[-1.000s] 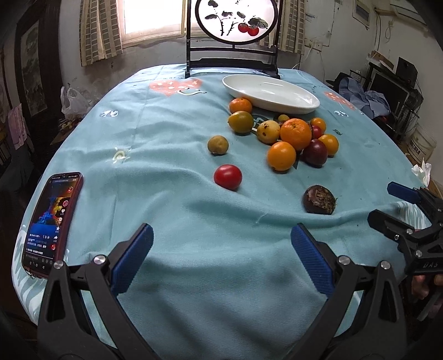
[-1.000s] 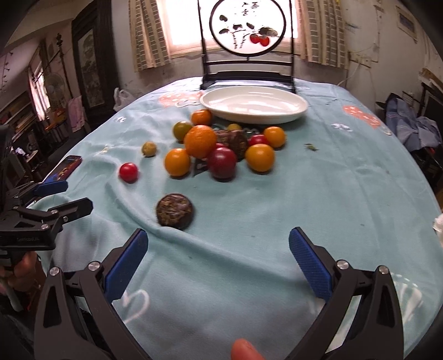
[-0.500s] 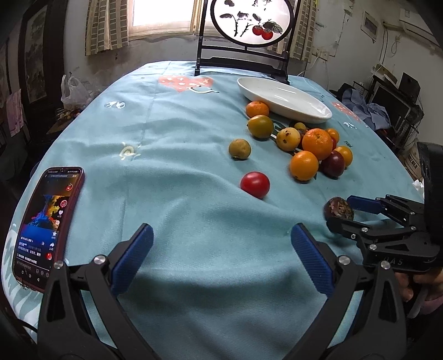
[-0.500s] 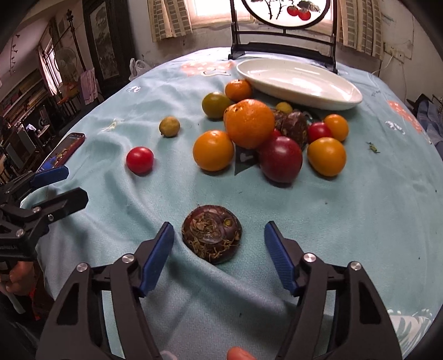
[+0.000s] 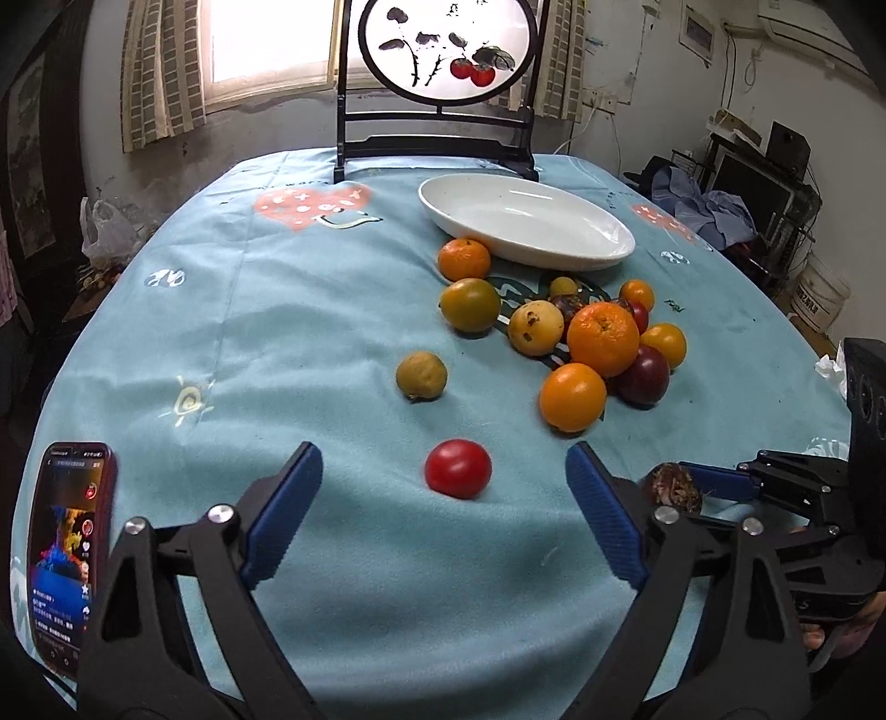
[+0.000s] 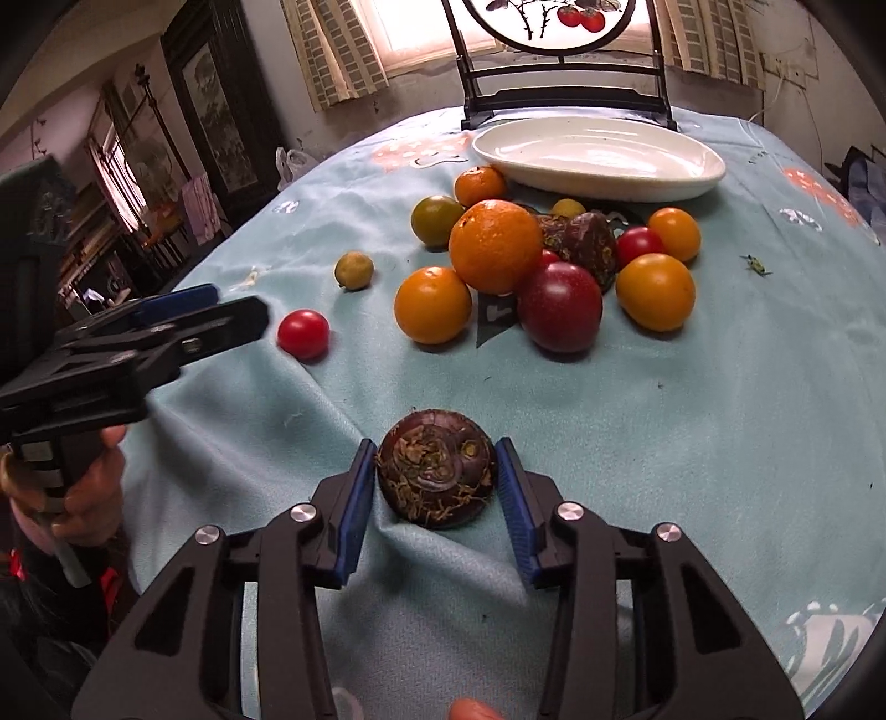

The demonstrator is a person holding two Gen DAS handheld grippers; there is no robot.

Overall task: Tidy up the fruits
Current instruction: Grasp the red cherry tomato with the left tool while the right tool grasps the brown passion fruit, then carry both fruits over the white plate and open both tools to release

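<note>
The right gripper (image 6: 437, 493) is closed around a dark, rooty brown bulb (image 6: 436, 477) that sits on the worktop (image 6: 747, 415), a blue pad pressed against each of its sides. The left gripper (image 5: 443, 498) hangs with its jaws wide apart, and a red tomato (image 5: 458, 468) lies on the cloth between its fingertips, touching neither. Past the bulb the rest of the fruit is heaped together: a large orange (image 6: 494, 246), a smaller orange (image 6: 433, 304), a dark red plum (image 6: 560, 307) and a yellow-orange fruit (image 6: 655, 292), with a small greenish-brown fruit (image 6: 354, 270) lying well apart to the left. Behind the heap a white oval dish (image 6: 598, 160) holds nothing. In the left wrist view the right gripper's fingers and the left gripper's own finger hide most of the bulb, and a phone (image 5: 69, 554) with its screen lit is cut off at the worktop's left edge. What lies in the middle of the heap, behind the large orange, is hard to make out. A light blue cloth (image 5: 277, 310) with printed hearts covers the worktop; a dark chair (image 5: 437, 144) with a round painted panel stands at its far side, below a curtained window (image 5: 271, 50)
</note>
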